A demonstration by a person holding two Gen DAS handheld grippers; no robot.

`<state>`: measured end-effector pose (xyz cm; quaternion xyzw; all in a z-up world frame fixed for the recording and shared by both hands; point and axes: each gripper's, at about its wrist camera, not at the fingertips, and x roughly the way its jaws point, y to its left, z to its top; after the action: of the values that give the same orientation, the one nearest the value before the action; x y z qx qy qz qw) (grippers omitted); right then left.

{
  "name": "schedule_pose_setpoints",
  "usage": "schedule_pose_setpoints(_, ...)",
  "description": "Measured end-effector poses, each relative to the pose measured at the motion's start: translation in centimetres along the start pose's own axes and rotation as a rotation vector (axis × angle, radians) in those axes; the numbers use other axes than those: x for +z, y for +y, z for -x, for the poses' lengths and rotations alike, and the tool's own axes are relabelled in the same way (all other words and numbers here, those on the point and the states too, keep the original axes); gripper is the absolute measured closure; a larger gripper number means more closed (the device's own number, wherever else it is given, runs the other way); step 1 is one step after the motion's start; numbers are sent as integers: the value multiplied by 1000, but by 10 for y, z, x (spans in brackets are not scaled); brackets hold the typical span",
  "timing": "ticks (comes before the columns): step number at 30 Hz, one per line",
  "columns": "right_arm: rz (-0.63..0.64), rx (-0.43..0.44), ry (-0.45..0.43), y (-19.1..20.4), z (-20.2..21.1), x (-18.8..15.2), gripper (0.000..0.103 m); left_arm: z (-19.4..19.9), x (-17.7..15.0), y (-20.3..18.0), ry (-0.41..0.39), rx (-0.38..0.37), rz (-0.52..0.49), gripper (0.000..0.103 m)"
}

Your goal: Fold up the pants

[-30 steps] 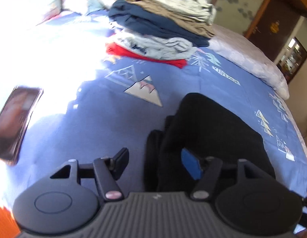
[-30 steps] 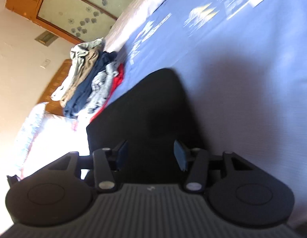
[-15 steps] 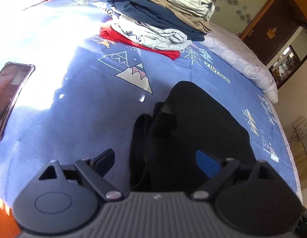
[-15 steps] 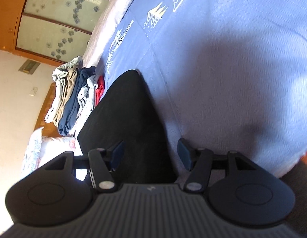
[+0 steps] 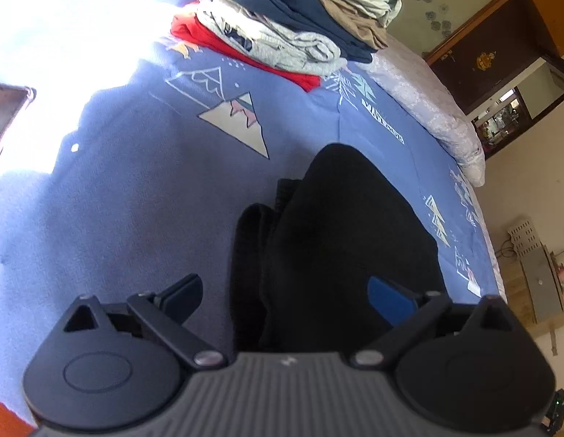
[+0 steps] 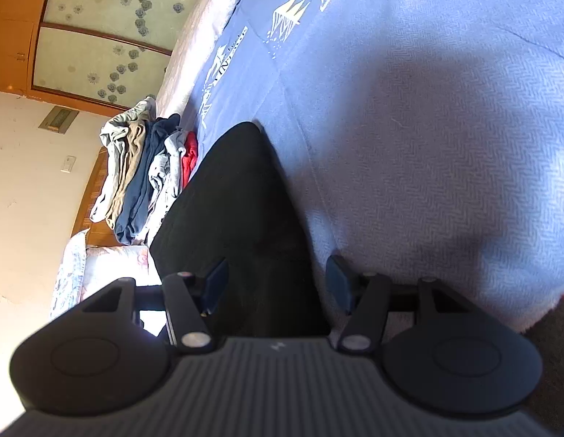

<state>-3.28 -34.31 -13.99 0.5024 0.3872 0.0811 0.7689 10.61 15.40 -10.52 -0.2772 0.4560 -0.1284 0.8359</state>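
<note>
A: Pants (image 5: 340, 240) are lying folded into a black bundle on the blue bedspread (image 5: 136, 189), close in front of both tools, with thicker layered edges showing along the bundle's left side in the left wrist view.

B: And the left gripper (image 5: 285, 291), what is it doing?

A: It is hanging over the near end of the bundle with its fingers spread wide, one over bare bedspread, the blue-padded one over the black cloth. It is gripping nothing.

B: Is the right gripper (image 6: 278, 284) holding anything?

A: No. Its fingers are standing apart, less widely than the left's, straddling the pants' (image 6: 238, 211) near right edge: one finger is sitting over the cloth, the other over the bedspread (image 6: 427, 145) just beside it. Whether the pads are touching the fabric, I cannot tell.

B: What else is lying on the bed?

A: A stack of folded clothes (image 5: 282, 25) is sitting well beyond the pants, red at the bottom, then grey, navy, tan and pale grey on top. A phone (image 5: 8, 109) is resting near the left edge in bright sunlight.
</note>
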Motion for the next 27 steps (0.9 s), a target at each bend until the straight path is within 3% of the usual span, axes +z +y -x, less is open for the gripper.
schedule_pose_setpoints(4,0,11,4,-2,-3,3,41,-22,-4,2,74,0,17,2)
schedule_pose_setpoints(7,6,7,4,1,-10,5,41,-29,-10,-4,85,-26,-9,1)
schedule_pose_setpoints(9,34,-8,9,8,-17,5,41,-35,-18,-13,98,-48,-35,1)
schedule_pose_setpoints(11,81,-34,16,18,-28,4,41,-38,-27,-29,84,-16,-100,3)
schedule_pose_setpoints(12,109,-45,23,23,-34,3,40,-39,-31,-37,81,5,-135,7)
schedule_pose_setpoints(15,193,-72,51,38,-54,-4,42,-36,-38,-48,62,46,-177,48)
schedule_pose_setpoints(16,201,-71,64,40,-60,-6,45,-34,-38,-47,58,29,-167,52)
schedule_pose_setpoints(18,167,-75,102,39,-72,-6,77,-29,-37,-45,48,14,-149,63)
schedule_pose_setpoints(21,218,-77,76,56,-63,-9,84,-14,-35,-53,13,-8,-159,66)
schedule_pose_setpoints(27,461,48,-34,121,-14,-17,87,30,-28,-62,-102,-132,-181,66)
